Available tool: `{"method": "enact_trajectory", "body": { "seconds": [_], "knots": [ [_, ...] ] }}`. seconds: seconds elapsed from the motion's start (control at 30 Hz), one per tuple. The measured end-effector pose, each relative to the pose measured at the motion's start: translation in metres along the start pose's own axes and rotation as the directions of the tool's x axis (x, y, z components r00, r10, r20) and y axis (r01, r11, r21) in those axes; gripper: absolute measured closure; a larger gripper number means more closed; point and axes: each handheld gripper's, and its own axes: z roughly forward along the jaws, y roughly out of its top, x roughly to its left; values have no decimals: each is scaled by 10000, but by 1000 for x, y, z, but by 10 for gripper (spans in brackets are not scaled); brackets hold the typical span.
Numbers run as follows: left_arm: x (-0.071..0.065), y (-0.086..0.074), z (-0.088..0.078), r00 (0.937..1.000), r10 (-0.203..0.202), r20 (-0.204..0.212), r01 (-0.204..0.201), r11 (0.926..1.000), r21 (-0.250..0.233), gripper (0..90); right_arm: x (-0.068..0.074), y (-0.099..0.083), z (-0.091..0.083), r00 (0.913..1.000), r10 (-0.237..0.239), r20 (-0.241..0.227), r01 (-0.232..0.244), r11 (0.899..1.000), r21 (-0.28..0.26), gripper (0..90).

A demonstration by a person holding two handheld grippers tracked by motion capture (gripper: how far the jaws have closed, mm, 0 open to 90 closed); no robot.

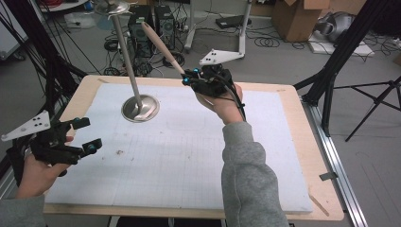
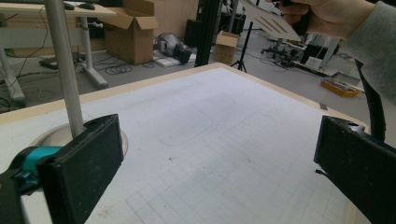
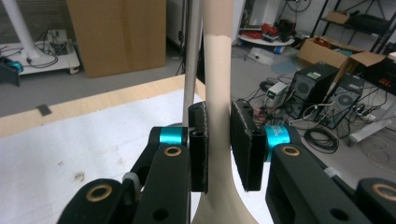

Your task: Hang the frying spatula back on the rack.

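right gripper clamps wooden spatula mid-handle; long lever could pivot, slip, strike metal stand. left gripper wide open, empty.

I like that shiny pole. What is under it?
The metal pole stands on a round shiny base resting on the white mat. Whatever lies beneath the base is covered.
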Motion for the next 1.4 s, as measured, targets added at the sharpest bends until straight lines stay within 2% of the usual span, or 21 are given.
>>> {"method": "enact_trajectory", "body": {
  "seconds": [0.2,0.33,0.7,0.87,1.03,1.4],
  "knots": [
    [1,-1,-1,10000,-57,15,58,10000,-21,18,-5,1,8,9995,230,223,-233,9997,96,775],
    [1,-1,-1,10000,-94,7,94,9999,-35,18,-7,3,10,9990,419,153,-416,9990,-139,775],
    [2,-5,-3,9999,-131,-37,131,9999,49,18,-8,22,14,9994,147,299,-147,9999,-20,775],
    [4,-7,-4,9996,-251,-91,251,9997,72,18,-9,26,15,9996,223,200,-221,9997,-62,775],
    [4,-7,-6,9997,-201,-130,201,9998,-16,18,-6,30,20,9997,198,139,-197,9998,-57,775],
    [4,-6,-7,9996,-245,-116,244,9997,-56,18,-5,32,23,9996,191,230,-192,9998,70,775]
  ]
}}
